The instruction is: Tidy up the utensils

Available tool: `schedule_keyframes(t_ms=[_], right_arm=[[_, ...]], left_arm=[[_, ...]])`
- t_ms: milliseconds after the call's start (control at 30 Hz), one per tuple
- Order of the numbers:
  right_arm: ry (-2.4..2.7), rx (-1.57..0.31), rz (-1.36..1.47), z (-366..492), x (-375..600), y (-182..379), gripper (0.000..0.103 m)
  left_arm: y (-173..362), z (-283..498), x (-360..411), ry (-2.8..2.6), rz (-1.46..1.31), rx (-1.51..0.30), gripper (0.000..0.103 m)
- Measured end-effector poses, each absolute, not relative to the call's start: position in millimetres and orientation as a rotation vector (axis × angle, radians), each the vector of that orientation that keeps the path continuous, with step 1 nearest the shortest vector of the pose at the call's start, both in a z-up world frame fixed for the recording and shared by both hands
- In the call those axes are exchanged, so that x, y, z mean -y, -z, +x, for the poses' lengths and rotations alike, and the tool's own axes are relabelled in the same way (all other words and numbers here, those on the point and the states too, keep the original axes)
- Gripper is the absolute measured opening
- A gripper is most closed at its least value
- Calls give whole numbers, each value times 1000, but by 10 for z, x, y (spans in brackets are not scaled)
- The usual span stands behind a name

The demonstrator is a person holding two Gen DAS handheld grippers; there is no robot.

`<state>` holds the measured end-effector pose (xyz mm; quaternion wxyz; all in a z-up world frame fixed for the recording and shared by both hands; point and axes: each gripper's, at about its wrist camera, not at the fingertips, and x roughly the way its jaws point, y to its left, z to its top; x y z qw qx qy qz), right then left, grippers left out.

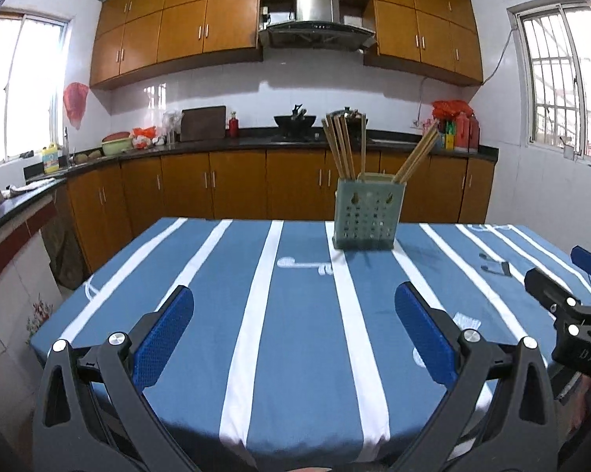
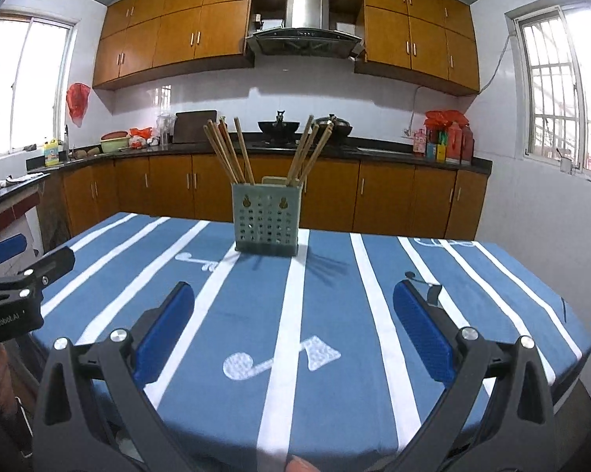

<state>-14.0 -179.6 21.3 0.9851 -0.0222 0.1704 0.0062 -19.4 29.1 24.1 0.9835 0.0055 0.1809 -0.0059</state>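
A pale green perforated utensil holder stands upright near the far edge of the table. Several wooden chopsticks lean out of it in two bunches, left and right. My left gripper hovers open over the near part of the table, nothing between its blue pads. My right gripper is likewise open and empty, well short of the holder. Each gripper shows at the edge of the other's view: the right one, the left one.
The table wears a blue cloth with white stripes. Behind it runs a dark kitchen counter with a wok, bottles, a cutting board and bags. Wooden cabinets line the wall, and there are windows on both sides.
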Motion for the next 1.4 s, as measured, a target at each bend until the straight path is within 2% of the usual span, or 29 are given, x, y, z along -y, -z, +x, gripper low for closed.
schedule_keyframes(t_ms=[300, 1400], right_arm=[[-4, -390, 19, -179, 1889, -25, 99], [0, -413, 32, -210, 1928, 50, 99]], left_arm=[[-48, -306, -268, 14, 17, -371, 101], [30, -304, -263, 23, -14, -414, 101]])
